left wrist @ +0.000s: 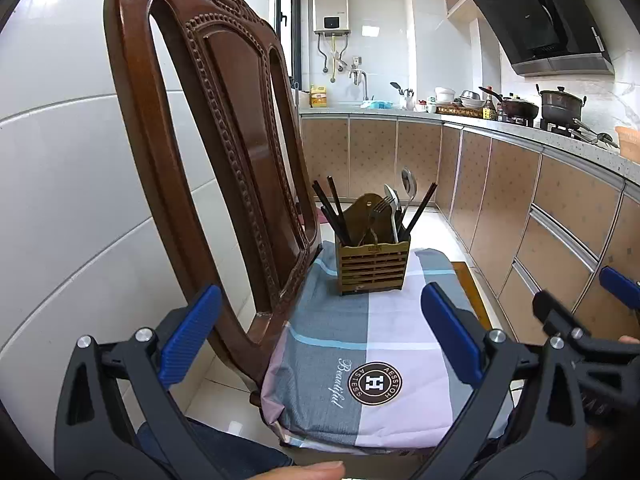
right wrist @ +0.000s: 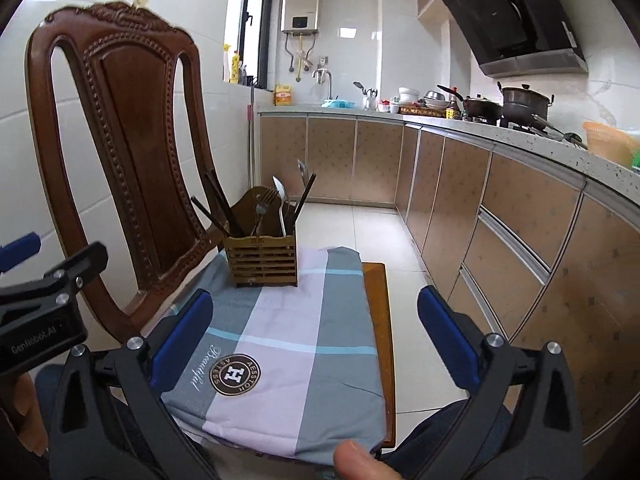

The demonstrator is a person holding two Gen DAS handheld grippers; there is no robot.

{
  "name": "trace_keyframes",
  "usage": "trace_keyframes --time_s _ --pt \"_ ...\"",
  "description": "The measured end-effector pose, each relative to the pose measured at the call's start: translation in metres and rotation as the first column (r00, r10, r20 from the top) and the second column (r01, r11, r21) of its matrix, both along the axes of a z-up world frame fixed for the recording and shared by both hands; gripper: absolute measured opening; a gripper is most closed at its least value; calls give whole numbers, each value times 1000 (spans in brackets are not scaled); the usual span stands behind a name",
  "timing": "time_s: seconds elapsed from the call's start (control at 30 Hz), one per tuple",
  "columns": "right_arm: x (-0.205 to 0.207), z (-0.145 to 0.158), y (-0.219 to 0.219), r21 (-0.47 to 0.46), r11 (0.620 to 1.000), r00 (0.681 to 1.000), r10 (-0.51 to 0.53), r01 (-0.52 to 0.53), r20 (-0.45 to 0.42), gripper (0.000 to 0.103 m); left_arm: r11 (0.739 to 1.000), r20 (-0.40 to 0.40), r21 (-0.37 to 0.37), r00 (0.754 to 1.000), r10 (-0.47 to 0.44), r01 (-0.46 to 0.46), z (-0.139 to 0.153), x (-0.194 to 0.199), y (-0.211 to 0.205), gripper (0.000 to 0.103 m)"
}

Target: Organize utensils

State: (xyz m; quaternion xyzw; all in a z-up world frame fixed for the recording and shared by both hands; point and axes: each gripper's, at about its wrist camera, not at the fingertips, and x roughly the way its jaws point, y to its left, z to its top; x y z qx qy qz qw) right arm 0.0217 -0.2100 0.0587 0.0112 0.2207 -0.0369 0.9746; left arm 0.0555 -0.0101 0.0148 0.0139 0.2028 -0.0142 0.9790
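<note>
both the left hand-held gripper point(left wrist: 320, 336) and right hand-held gripper point(right wrist: 316, 336) are released and empty, facing a wooden utensil holder point(left wrist: 372, 268) on a cloth-covered chair seat point(left wrist: 360, 360), utensils apparently already sorted inside.

Each device is showing a matte black plastic frame with triangular cut-outs in its two arms. The left gripper point(left wrist: 320, 336) is wearing ribbed blue pads on its fingers point(left wrist: 188, 336), and round silver screw heads are glinting at the pivots. The right gripper point(right wrist: 316, 340) is showing the same build: blue pads on its fingers point(right wrist: 448, 336), black arms, silver screws. White lettering reading "Genrobot.AI" is showing on the black body at the left edge of the right wrist view. Bare skin, a thumb tip point(right wrist: 356, 462), is peeking in at the bottom edge, and dark blue denim is showing below the frames.
</note>
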Motion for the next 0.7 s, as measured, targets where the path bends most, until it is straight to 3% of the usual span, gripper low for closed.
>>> trace_keyframes --time_s 0.7 --pt "-8 4 2 22 1000 1000 13 -14 11 100 1000 -4 14 1000 -12 12 -2 -3 -4 99"
